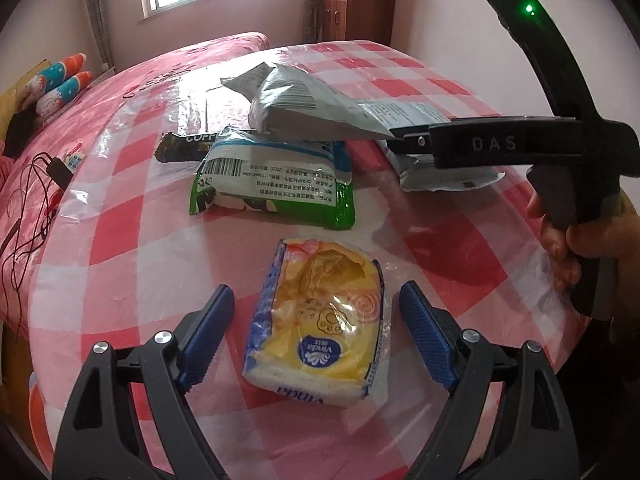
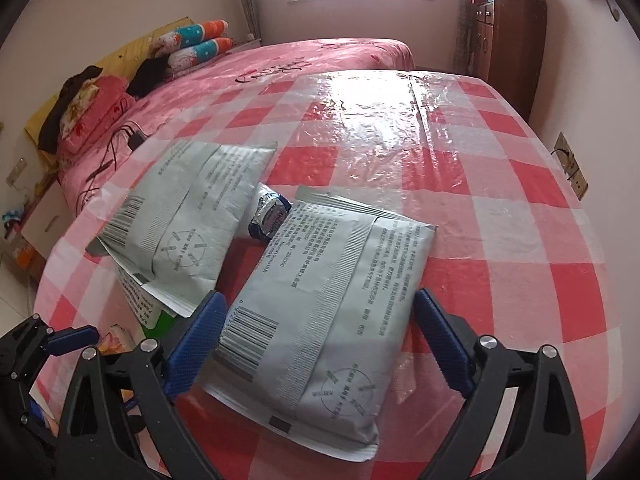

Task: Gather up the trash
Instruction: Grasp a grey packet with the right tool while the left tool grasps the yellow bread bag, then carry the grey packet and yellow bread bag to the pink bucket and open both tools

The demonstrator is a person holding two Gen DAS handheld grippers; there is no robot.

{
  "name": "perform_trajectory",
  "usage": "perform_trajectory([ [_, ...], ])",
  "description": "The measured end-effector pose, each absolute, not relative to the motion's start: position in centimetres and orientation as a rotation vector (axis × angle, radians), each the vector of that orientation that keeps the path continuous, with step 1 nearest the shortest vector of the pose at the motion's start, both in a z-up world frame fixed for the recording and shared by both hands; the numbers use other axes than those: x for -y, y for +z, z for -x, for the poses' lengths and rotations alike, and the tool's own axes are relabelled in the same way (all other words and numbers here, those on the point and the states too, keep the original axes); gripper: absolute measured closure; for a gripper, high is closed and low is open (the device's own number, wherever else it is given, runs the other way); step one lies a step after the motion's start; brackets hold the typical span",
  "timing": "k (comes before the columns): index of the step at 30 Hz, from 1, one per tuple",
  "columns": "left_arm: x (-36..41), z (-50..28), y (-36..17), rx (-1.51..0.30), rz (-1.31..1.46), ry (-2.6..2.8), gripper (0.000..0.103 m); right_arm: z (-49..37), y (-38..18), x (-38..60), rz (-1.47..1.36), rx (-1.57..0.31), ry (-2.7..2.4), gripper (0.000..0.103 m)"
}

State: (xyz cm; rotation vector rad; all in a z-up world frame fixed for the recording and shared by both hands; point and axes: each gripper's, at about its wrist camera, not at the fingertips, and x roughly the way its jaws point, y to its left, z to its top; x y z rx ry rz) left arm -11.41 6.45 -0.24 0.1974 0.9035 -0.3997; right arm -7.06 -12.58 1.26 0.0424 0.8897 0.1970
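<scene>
On a red-checked table (image 1: 448, 240), our left gripper (image 1: 316, 308) stands spread around a yellow tissue pack (image 1: 320, 320) at six o'clock; our right gripper (image 2: 316, 320) gapes, unclenched, around a grey pouch (image 2: 320, 304).

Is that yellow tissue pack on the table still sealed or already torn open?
Torn open. The tissue pack has a ragged hole in its top wrapper, and it lies flat on the checked tablecloth.

A glossy, wrinkled clear plastic sheet covers the red-and-white checked surface (image 2: 500, 220). The grey packets (image 2: 320, 320) look matt and papery, the yellow tissue pack (image 1: 320, 320) shiny film. The gripper pads (image 1: 208, 332) are ribbed blue plastic on matt black arms with bright metal pins.
</scene>
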Motion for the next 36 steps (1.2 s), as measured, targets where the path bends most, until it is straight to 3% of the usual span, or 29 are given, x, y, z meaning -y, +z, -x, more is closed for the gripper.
perform_trajectory([
  [3,-6.5,11.4,-0.2,-0.895,-0.191,-0.389,0.021,6.7,1.0,12.3,-0.029,-0.904,0.184,0.007],
  [10,-6.9,11.1,0.0,-0.874,-0.161,-0.344,0.047,6.4,0.7,11.3,0.024,-0.926,0.154,0.007],
  [15,-7.5,11.1,0.1,-0.866,-0.12,-0.327,0.053,6.3,0.6,11.2,0.048,-0.933,0.155,0.007],
  [27,-9.1,11.2,0.4,-0.867,-0.008,-0.344,0.059,7.3,0.9,11.6,0.063,-0.907,0.191,0.02],
  [36,-10.3,12.1,1.2,-0.832,0.04,-0.364,0.059,8.7,1.4,13.6,-0.031,-0.89,0.187,0.022],
])
